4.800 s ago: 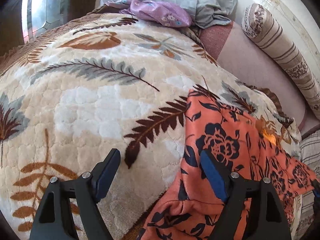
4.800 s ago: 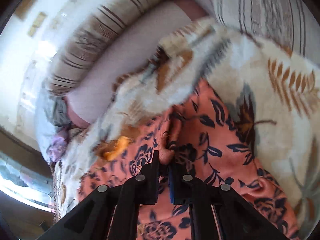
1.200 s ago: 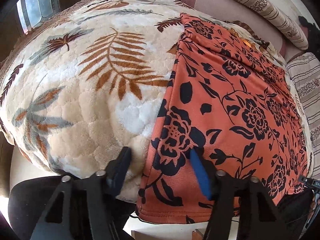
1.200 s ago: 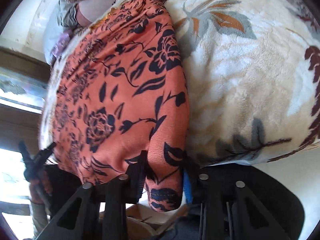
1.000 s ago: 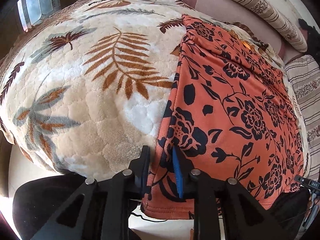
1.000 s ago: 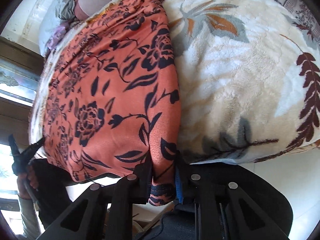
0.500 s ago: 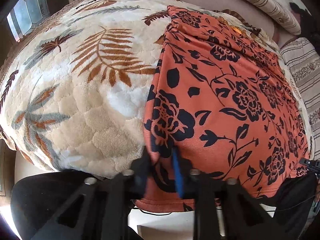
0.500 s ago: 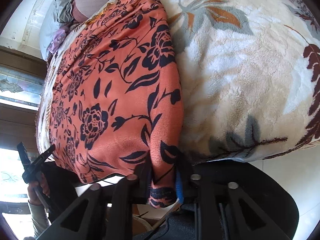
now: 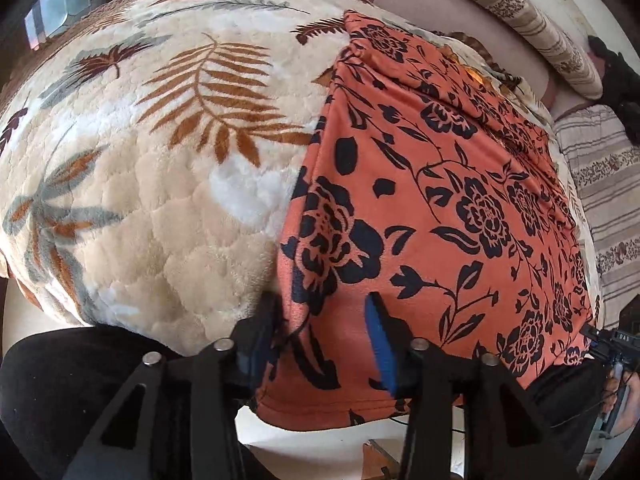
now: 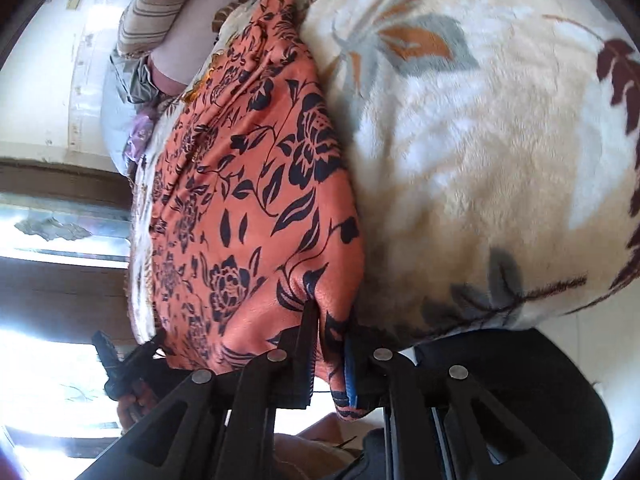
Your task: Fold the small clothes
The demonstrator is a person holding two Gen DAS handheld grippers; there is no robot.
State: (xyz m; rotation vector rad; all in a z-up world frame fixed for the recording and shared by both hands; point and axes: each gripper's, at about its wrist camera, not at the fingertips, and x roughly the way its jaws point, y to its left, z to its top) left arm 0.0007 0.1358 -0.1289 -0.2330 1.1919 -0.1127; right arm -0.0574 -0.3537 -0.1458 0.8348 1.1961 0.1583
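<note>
The orange floral garment [image 9: 432,208] is lying spread flat on the plush leaf-print blanket [image 9: 168,168] covering the bed, with its near hem hanging over the bed edge toward both cameras.

Left gripper [image 9: 320,340]: the jaws have just been opening and are standing apart now. The near left corner of the garment is sitting between them, but the blue pad is off the cloth on its side, so it is not pinching anything. The other finger is resting against the garment's left edge, where it is meeting the blanket.

Right gripper [image 10: 330,356]: the jaws have just been opening slightly, yet the gap is narrow and the near right corner of the garment [image 10: 256,200] is bunching up between the two fingers. The cloth is puckering at the pinch point, and the pads are pressing on it, so it is gripping that corner. A bit of hem is dangling below the fingers.

The garment is running lengthwise away from the cameras toward the head of the bed, where a striped bolster pillow [image 9: 516,16] is lying. A striped sheet [image 9: 604,200] is showing to the right of the blanket in the left wrist view. In the right wrist view the other gripper is poking in at the lower left, at the garment's far corner. The right wrist view is slightly motion-blurred.
</note>
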